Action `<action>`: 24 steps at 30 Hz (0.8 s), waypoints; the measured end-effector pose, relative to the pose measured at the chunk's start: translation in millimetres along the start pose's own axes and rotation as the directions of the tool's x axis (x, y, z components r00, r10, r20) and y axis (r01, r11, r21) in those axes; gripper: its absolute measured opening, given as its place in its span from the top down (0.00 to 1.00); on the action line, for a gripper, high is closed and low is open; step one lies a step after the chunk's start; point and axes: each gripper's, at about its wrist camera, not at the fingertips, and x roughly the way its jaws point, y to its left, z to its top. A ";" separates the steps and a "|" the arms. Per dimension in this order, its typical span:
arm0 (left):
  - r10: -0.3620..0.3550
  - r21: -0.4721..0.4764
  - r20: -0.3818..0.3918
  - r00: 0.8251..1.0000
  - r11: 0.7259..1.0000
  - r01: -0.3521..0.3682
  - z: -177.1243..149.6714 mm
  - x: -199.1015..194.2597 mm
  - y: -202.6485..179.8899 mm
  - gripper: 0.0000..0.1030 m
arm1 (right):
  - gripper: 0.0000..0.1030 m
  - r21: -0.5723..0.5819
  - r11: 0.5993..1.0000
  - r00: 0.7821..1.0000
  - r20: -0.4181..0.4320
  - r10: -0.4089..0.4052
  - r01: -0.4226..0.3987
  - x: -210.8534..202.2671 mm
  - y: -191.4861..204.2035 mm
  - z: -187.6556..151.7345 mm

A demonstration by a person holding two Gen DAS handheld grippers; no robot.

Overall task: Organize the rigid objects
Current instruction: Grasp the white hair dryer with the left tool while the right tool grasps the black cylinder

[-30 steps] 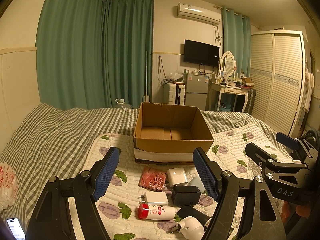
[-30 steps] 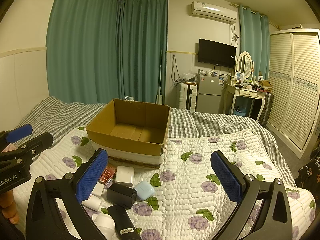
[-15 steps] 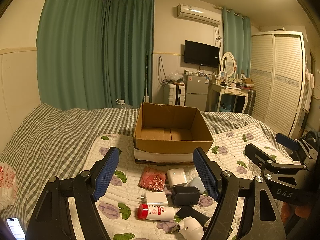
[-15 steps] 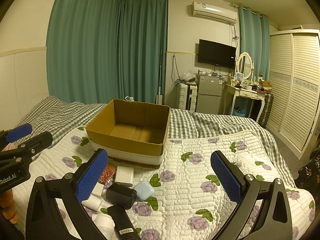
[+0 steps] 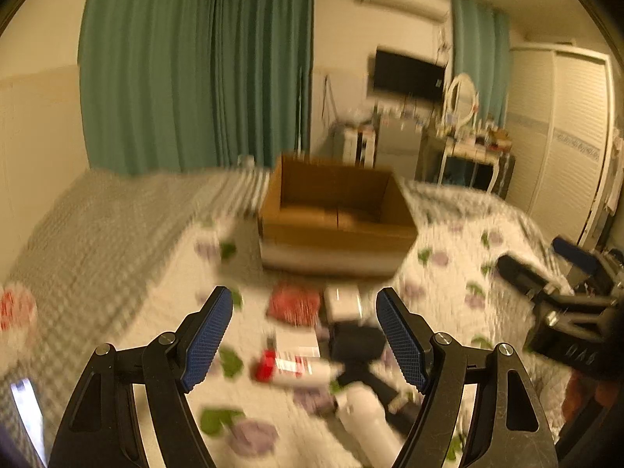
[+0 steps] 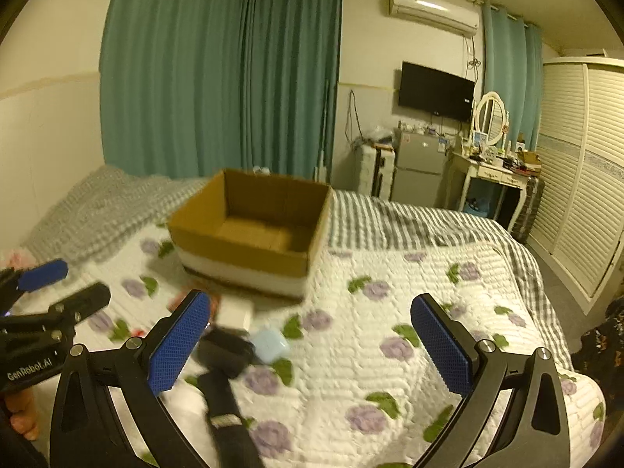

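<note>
An open, empty cardboard box point(image 5: 335, 210) point(image 6: 253, 230) sits on the quilted bed. In front of it lies a cluster of small objects: a red pouch point(image 5: 294, 304), a white charger point(image 5: 343, 302), a black box point(image 5: 357, 341), a red-capped white tube point(image 5: 296, 368), a white cylinder point(image 5: 366, 415), a light blue case point(image 6: 269, 345) and a black bar point(image 6: 224, 401). My left gripper point(image 5: 304, 339) is open and empty above the cluster. My right gripper point(image 6: 312, 345) is open and empty, to the right of the cluster. Both views are motion-blurred.
A phone point(image 5: 27, 413) lies at the bed's left edge beside a red-printed bag point(image 5: 15, 312). Bare floral quilt point(image 6: 409, 312) spreads to the right. A fridge point(image 6: 417, 171), dressing table point(image 6: 491, 175) and wardrobe point(image 6: 585, 179) stand beyond the bed.
Both grippers have started moving forward and down toward the objects; the current views are blurred and the box appears lower and closer. Both stay open.
</note>
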 end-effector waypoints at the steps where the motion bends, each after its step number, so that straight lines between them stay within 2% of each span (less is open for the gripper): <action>1: -0.001 -0.007 -0.033 0.999 1.000 0.001 -6.5 6.0 -2.5 0.25 | 0.00 -0.011 1.000 1.000 -0.024 -0.004 0.004 4.8 -3.4 -6.2; 4: -0.019 -0.029 -0.168 0.986 0.999 0.014 -33.3 32.4 -13.5 0.26 | 0.00 -0.027 0.999 0.997 -0.069 -0.030 0.028 17.1 -13.5 -23.5; 9: -0.054 -0.011 -0.306 0.951 0.999 0.053 -67.1 55.4 -37.8 0.26 | 0.00 -0.009 1.000 0.989 -0.144 -0.031 0.030 38.0 -29.8 -42.8; 13: -0.003 0.041 -0.378 0.926 0.999 0.020 -84.2 70.5 -47.9 0.27 | 0.00 -0.001 1.000 0.986 -0.167 -0.009 0.009 46.8 -33.4 -49.2; 14: 0.001 0.036 -0.395 0.919 0.999 0.015 -88.1 75.1 -47.6 0.28 | 0.00 0.000 1.000 0.985 -0.173 -0.004 0.004 48.6 -33.4 -51.4; 15: 0.001 0.030 -0.407 0.913 0.999 0.013 -90.5 76.9 -45.9 0.35 | 0.00 0.000 1.000 0.984 -0.179 -0.002 0.002 50.2 -33.6 -52.7; 16: -0.015 0.018 -0.418 0.908 1.000 0.025 -92.9 77.8 -44.5 0.38 | 0.00 0.001 1.000 0.983 -0.184 0.000 0.000 51.9 -33.3 -54.0; 17: -0.046 0.003 -0.430 0.902 0.999 0.052 -94.6 78.5 -44.7 0.47 | 0.00 0.002 1.000 0.982 -0.191 0.000 0.000 53.7 -33.1 -55.3; 18: -0.065 -0.001 -0.436 0.897 0.997 0.072 -95.1 78.9 -46.3 0.52 | 0.00 0.002 1.000 0.980 -0.199 0.001 0.000 55.4 -33.2 -56.6; 22: -0.065 0.007 -0.426 0.902 0.997 0.075 -95.0 76.1 -47.1 0.54 | 0.00 -0.010 1.000 0.978 -0.209 0.001 -0.003 57.2 -29.6 -58.7; 24: -0.071 -0.009 -0.403 0.913 0.997 0.074 -89.1 70.3 -42.2 0.57 | 0.00 -0.027 1.000 0.978 -0.210 0.007 -0.013 56.7 -24.6 -59.6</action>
